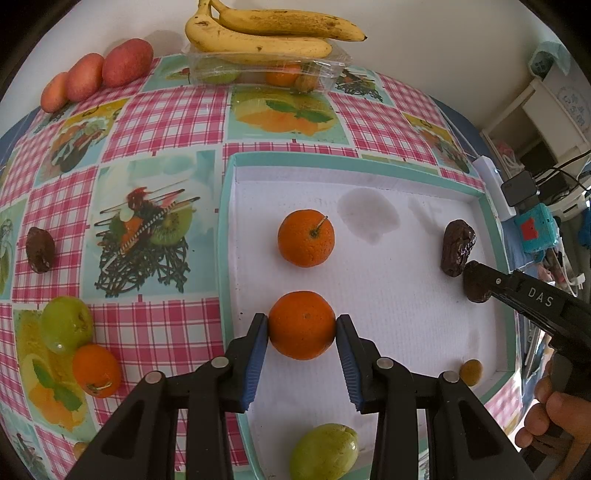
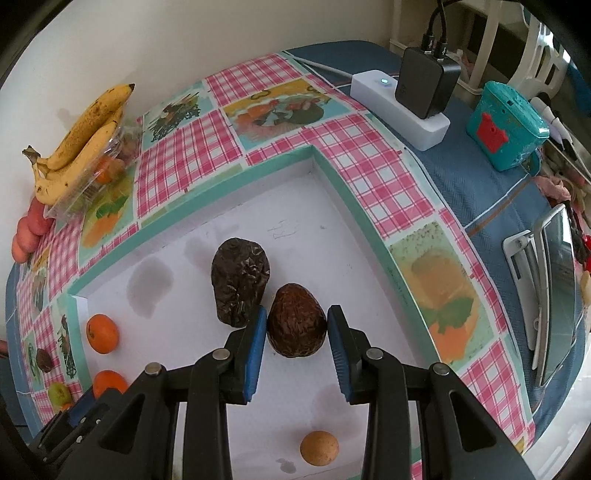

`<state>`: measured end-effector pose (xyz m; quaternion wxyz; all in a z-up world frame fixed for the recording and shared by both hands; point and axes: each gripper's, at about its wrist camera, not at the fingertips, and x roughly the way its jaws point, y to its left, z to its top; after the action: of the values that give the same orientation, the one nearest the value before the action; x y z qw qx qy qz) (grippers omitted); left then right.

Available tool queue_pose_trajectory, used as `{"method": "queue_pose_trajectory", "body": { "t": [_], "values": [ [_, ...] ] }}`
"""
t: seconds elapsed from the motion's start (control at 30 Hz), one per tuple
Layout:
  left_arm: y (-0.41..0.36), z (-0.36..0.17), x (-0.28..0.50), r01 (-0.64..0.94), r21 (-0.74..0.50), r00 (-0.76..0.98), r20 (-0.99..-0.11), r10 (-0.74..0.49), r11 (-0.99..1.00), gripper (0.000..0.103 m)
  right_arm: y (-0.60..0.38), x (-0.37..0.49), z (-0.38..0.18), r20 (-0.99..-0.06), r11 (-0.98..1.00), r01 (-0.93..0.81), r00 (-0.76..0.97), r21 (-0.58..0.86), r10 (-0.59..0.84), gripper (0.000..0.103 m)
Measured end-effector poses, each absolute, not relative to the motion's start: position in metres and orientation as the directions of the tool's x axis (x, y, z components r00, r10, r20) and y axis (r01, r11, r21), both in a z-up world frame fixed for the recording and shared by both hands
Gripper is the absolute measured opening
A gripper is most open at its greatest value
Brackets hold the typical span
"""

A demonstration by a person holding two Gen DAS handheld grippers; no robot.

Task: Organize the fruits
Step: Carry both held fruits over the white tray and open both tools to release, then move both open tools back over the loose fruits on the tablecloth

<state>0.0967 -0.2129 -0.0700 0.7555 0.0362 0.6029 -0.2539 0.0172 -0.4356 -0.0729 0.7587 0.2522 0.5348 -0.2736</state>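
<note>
A white tray with a teal rim (image 1: pixel 226 236) lies on the checked tablecloth. My left gripper (image 1: pixel 301 326) is shut on an orange (image 1: pixel 301 317) that sits low over the tray floor, blue pads touching both its sides. A second orange (image 1: pixel 306 238) lies just beyond it. My right gripper (image 2: pixel 297 325) is shut on a brown wrinkled avocado (image 2: pixel 297 314) near the tray's right side, beside a darker wrinkled avocado (image 2: pixel 240 282). A green guava (image 1: pixel 323 452) and a small tan fruit (image 2: pixel 319 447) also lie in the tray.
Left of the tray on the cloth lie a green fruit (image 1: pixel 65 324), an orange (image 1: pixel 96 370) and a dark fruit (image 1: pixel 40 249). Bananas (image 1: pixel 266 31) rest on a clear plastic box (image 1: pixel 266 70) at the wall, beside red fruits (image 1: pixel 96 72). A power strip (image 2: pixel 399 107) and teal box (image 2: pixel 504 125) stand right.
</note>
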Motion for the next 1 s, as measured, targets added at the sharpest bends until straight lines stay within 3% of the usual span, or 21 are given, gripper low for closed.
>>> {"method": "queue_pose_trajectory", "body": {
  "t": [0.17, 0.27, 0.33, 0.4, 0.5, 0.77, 1.0],
  "values": [
    [-0.213, -0.069, 0.098, 0.421, -0.255, 0.137, -0.931, -0.339, 0.871, 0.042, -0.436, 0.019, -0.074, -0.953, 0.728, 0.68, 0.266, 0.08, -0.145, 0.038],
    [-0.213, -0.069, 0.098, 0.422, -0.253, 0.133, -0.933, -0.335, 0.871, 0.045, -0.438, 0.02, -0.072, -0.953, 0.73, 0.679, 0.264, 0.072, -0.152, 0.056],
    [-0.213, -0.067, 0.098, 0.416, -0.26, 0.132, -0.931, -0.341, 0.871, 0.06, -0.438, 0.02, -0.067, -0.949, 0.734, 0.676, 0.272, 0.073, -0.156, 0.058],
    [-0.213, -0.061, 0.099, 0.408, -0.284, 0.125, -0.924, -0.361, 0.868, 0.064, -0.438, 0.02, -0.06, -0.944, 0.739, 0.669, 0.287, 0.077, -0.161, 0.063],
    [-0.212, -0.05, 0.102, 0.415, -0.292, 0.141, -0.915, -0.378, 0.862, 0.074, -0.437, 0.02, -0.046, -0.931, 0.746, 0.662, 0.315, 0.077, -0.183, 0.084],
    [-0.187, -0.02, 0.118, 0.361, -0.262, 0.238, -0.902, -0.361, 0.895, 0.101, -0.433, 0.016, -0.007, -0.895, 0.755, 0.652, 0.375, 0.069, -0.242, 0.084],
    [-0.152, 0.002, 0.134, 0.321, -0.22, 0.342, -0.88, -0.33, 0.921, 0.103, -0.423, 0.016, 0.02, -0.865, 0.768, 0.634, 0.429, 0.085, -0.259, 0.084]
  ]
}}
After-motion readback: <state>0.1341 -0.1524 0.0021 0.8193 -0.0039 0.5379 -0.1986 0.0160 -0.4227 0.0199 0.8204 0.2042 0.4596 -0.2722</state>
